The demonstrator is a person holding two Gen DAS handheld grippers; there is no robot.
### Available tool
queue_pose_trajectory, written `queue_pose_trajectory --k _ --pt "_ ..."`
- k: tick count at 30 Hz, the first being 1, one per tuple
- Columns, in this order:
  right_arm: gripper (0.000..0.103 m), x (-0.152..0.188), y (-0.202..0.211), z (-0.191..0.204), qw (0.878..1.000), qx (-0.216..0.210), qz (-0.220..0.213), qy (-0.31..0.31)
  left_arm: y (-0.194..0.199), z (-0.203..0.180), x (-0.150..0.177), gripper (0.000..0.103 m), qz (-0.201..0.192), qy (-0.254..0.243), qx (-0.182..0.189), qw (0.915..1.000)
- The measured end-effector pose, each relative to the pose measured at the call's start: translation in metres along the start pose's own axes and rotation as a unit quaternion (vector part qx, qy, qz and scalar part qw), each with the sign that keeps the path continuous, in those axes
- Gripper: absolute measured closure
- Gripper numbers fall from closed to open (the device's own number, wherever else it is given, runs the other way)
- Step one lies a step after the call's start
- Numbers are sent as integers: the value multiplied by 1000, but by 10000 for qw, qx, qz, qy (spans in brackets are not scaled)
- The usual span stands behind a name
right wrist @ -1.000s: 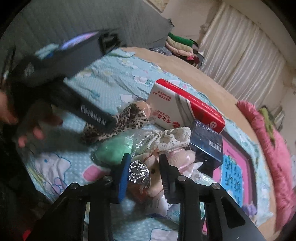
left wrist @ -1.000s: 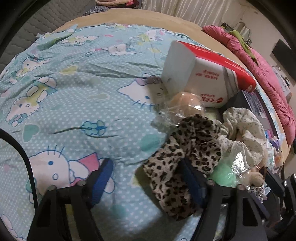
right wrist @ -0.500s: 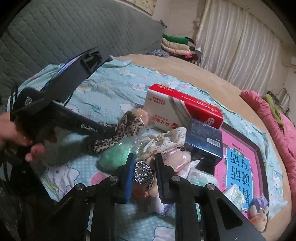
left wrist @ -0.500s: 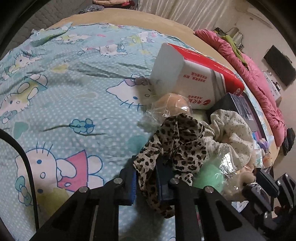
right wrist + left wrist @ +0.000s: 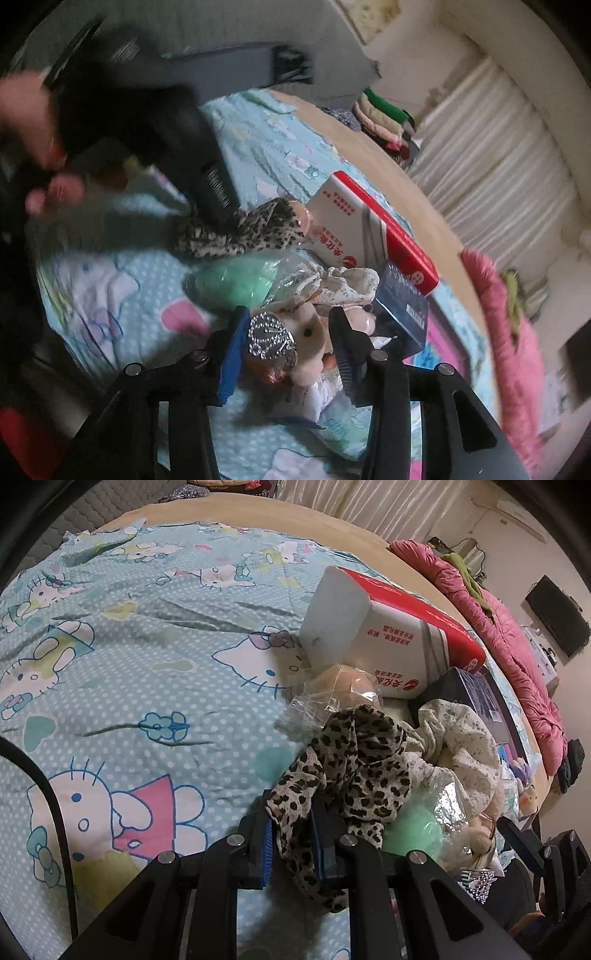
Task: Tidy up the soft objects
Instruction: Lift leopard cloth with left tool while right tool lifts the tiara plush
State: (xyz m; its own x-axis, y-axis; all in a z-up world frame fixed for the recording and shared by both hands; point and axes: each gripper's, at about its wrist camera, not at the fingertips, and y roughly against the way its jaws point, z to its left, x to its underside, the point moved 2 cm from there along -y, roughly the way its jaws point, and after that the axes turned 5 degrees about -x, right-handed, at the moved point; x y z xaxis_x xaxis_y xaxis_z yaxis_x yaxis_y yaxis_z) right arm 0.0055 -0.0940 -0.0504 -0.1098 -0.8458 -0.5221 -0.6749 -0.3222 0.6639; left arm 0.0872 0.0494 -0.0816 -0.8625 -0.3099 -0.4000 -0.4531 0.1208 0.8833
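Left wrist view: left hand-held gripper (image 5: 291, 836) clenched on the leopard-print cloth (image 5: 354, 760), its blue pads pinching a fold at the pile's near edge on the bed (image 5: 147, 672). Red-and-white box (image 5: 391, 642) behind, cream floral cloth (image 5: 458, 746) just right.

Right wrist view, blurred: right hand-held gripper (image 5: 286, 350) released, jaws opening around a rhinestone piece (image 5: 271, 338) and small plush toy (image 5: 310, 332); neither pad visibly presses them. Green soft item in plastic (image 5: 236, 282) sits beside the leopard-print cloth.

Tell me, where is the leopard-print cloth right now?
In the left wrist view the leopard-print cloth sits low and centre, pinched by the left gripper, beside the green bundle.
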Motion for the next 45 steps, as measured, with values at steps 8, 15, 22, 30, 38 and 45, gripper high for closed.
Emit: queue_pose_trajectory --k 8,15,22,30,38,45 --pt "64 2 -18 8 9980 207 190 558 0 1 0 86 8 11 16 10000" --pt "71 0 -10 -35 9927 -739 -35 -949 3 -1 0 86 -37 -28 39 10000" --pt "71 5 14 -71 9691 -1271 -475 -2059 20 -7 3 94 -234 -133 175 9995" --pt "71 1 46 -78 9621 -1114 -885 -2326 54 -16 1 94 -664 -132 191 9975" --pt "71 8 63 -94 9570 -853 -1124 -2536 91 -31 -6 94 -1022 -167 112 9946" --pt "71 13 76 -106 9522 -669 -1285 -2691 115 -57 -8 94 -1222 -377 94 9917"
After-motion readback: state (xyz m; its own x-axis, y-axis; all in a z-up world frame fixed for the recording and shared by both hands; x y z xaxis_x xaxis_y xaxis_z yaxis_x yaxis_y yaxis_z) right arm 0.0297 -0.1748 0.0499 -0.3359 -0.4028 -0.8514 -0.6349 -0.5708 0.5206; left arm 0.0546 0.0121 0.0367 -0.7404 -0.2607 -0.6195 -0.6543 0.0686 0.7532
